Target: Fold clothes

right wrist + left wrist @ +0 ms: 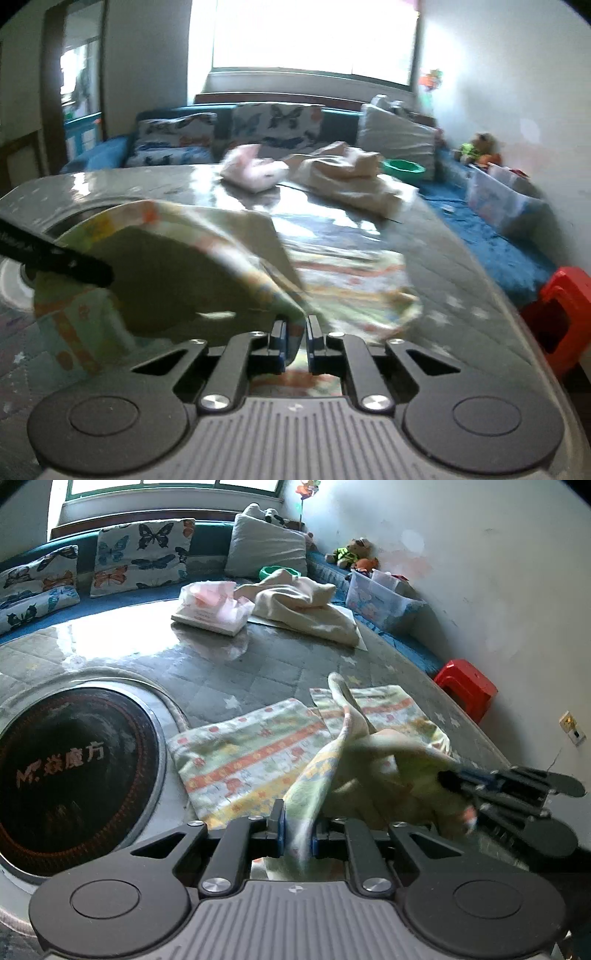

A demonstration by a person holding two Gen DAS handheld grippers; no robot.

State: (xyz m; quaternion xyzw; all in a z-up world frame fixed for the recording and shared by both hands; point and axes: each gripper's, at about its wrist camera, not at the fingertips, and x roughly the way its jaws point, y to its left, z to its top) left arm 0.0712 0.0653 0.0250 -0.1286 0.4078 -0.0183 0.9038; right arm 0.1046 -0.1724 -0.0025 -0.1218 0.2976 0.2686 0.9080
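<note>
A small patterned garment (243,760) with orange, yellow and green stripes lies partly flat on the grey table (229,672). My left gripper (297,829) is shut on a lifted edge of it. My right gripper (448,781) enters from the right in the left wrist view and pinches another part of the raised cloth. In the right wrist view the right gripper (295,339) is shut on the garment (207,258), which billows up and is blurred. A left finger (62,264) shows at the left edge of that view.
A round black hotplate (70,771) is set into the table at left. A pink folded pile (212,607) and a cream cloth pile (306,605) lie at the far side. Butterfly cushions (142,555), a clear bin (380,594) and a red stool (467,688) surround the table.
</note>
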